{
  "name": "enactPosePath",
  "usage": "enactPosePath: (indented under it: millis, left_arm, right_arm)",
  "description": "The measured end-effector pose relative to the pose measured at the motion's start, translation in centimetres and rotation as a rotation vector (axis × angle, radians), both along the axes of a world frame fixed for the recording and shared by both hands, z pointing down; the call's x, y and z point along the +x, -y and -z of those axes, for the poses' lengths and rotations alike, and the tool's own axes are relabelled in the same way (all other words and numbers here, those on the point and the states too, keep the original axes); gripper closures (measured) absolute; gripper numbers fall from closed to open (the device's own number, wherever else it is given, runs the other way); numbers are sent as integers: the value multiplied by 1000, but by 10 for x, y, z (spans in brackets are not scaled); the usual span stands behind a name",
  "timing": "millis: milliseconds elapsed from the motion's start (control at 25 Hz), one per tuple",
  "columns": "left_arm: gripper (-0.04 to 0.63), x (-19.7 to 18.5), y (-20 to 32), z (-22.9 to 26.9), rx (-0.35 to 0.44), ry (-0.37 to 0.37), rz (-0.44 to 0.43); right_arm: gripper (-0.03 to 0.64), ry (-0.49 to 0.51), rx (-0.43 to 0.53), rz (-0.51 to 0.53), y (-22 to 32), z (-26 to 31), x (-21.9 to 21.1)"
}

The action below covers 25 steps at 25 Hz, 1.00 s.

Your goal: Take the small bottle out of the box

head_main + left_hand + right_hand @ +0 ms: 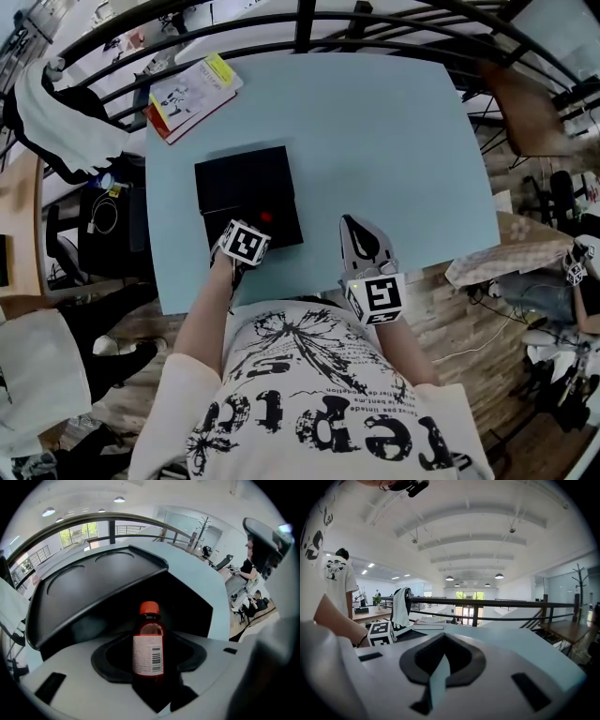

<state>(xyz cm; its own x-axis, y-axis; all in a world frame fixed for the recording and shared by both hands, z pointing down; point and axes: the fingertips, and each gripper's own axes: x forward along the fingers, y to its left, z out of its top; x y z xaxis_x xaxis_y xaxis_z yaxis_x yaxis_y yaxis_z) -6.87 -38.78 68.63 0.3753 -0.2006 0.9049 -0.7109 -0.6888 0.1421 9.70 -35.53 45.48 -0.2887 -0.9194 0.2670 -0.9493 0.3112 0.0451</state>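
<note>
The small bottle [148, 644] with its red cap stands upright in the open black box [246, 178], near the tabletop's [375, 131] near left corner. The left tongs [257, 225] are spread wide around it, not gripping it. The right tongs [351, 225], near the tabletop's near edge, are closed and empty.

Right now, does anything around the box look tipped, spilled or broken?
Nothing stands out. The small bottle stands upright inside the open black box with its red cap on, and no spill shows around it. The booklet lies at an angle at the table's far corner, which looks harmless.
</note>
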Motion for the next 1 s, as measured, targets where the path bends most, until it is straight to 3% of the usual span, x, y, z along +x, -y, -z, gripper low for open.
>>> enactPosePath:
  millis: [120, 440, 1000]
  left_arm:
    - [367, -3, 2, 12, 55, -6, 11]
    - [367, -4, 3, 78, 203, -144, 86]
    - [365, -47, 4, 253, 703, -408, 280]
  right_arm:
    - [609, -2, 9, 10, -1, 3, 0]
    - [608, -2, 42, 74, 6, 13, -14]
    - [609, 45, 153, 227, 14, 57, -67]
